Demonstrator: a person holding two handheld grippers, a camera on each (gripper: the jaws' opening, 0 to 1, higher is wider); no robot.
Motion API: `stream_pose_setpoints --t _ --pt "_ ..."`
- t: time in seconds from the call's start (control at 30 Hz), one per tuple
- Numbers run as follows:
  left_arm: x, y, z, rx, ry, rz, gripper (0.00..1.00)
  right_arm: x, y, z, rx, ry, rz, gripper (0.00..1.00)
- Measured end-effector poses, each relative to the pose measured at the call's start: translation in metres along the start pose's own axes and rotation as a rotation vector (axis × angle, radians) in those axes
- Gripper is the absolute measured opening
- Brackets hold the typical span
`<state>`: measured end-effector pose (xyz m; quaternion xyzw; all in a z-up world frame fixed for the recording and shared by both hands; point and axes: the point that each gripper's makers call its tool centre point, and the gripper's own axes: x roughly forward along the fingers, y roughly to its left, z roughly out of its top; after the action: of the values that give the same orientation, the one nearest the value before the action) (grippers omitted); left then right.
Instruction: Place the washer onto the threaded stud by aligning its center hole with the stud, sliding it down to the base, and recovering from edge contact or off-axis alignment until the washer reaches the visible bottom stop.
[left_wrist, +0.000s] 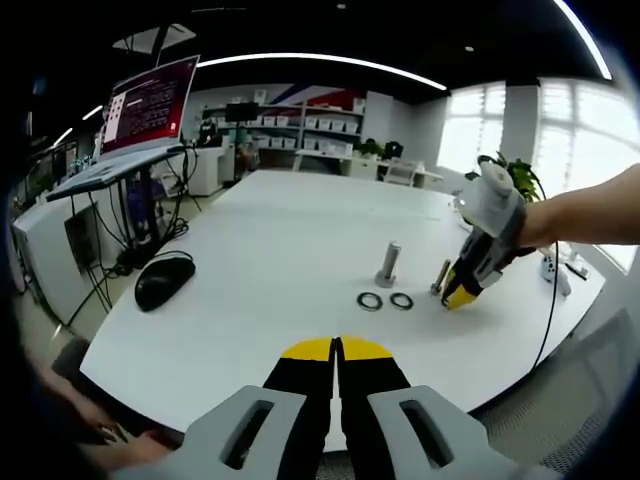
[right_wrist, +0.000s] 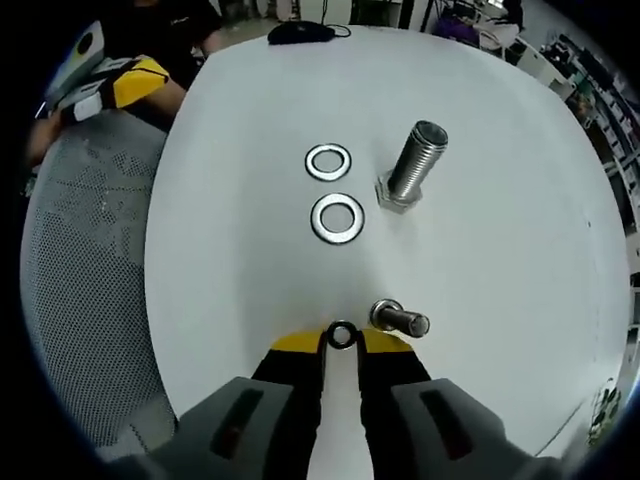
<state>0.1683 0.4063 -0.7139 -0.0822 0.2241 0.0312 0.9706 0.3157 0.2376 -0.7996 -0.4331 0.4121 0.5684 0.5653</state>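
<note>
Two loose washers (right_wrist: 337, 218) lie flat on the white table (right_wrist: 500, 200), just beside the upright threaded stud (right_wrist: 413, 165). I see my right gripper (right_wrist: 341, 338) pinching a small washer (right_wrist: 341, 335) between its yellow tips, close by a smaller stud (right_wrist: 399, 319). My left gripper (left_wrist: 337, 347) hangs over the table edge, its fingers (left_wrist: 305, 350) pressed together on nothing.

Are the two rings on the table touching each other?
Apart. In the right gripper view, bare white table shows between the upper ring and the lower ring.
</note>
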Motion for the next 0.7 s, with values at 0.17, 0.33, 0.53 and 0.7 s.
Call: stream_pose_setpoints --t 0.17,0.33,0.53,0.7 --pt "0.0001 0.0001 -0.0005 0.001 0.003 0.0 0.0 0.0 -0.0006 0.0006 0.036 -0.025 0.009 0.14" --pt "0.0001 0.0001 -0.0007 0.002 0.005 0.0 0.0 0.0003 -0.0002 0.0009 0.039 -0.036 -0.004 0.14" --pt "0.0001 -0.0001 -0.0009 0.002 0.006 -0.001 0.0 0.0004 -0.0002 0.0017 0.053 -0.025 0.006 0.15" --pt "0.0002 0.0002 -0.001 0.003 0.007 0.0 0.0 0.0007 0.0021 0.0014 0.036 -0.01 -0.016 0.15"
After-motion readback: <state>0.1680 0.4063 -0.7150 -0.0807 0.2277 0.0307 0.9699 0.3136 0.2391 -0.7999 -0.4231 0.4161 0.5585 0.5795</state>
